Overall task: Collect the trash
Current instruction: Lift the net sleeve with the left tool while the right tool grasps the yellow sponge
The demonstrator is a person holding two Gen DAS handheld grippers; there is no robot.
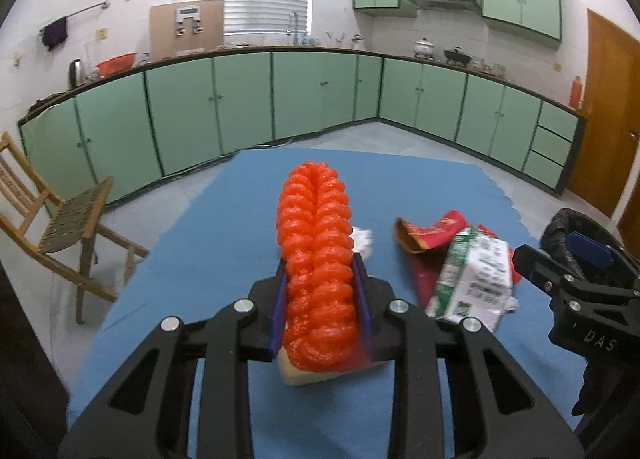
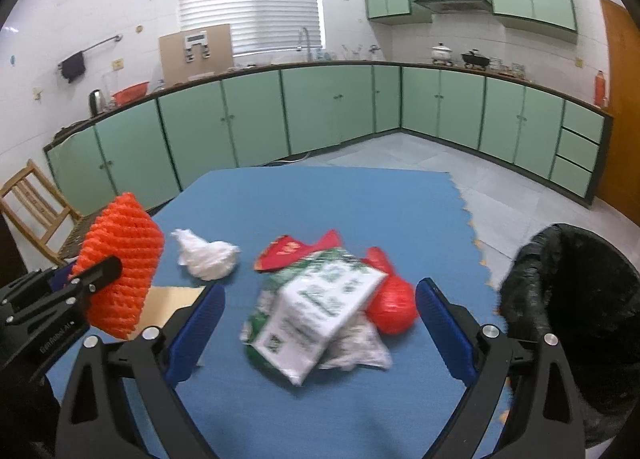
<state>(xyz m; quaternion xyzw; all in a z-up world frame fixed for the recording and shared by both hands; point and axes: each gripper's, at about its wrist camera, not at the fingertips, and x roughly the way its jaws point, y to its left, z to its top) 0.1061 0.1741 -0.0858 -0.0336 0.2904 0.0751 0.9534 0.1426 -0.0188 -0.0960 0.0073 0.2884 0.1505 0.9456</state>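
Left wrist: my left gripper (image 1: pixel 320 299) pinches orange foam net (image 1: pixel 316 243) | right gripper (image 2: pixel 320 323) spread over carton (image 2: pixel 316 311) | risk: squashy net slips before bin bag (image 2: pixel 576 299).

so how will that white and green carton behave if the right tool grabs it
The white and green carton looks crumpled, so it is probably light and will likely squash further. It lies on other wrappers, so it may slide when nudged by the open right tool.

You are seeing the white-and-green carton (image 2: pixel 320 311) blurred, so its print is not readable. It is covering part of the red wrappers (image 2: pixel 390 301). The black bin bag (image 2: pixel 576 299) is running off the right edge.
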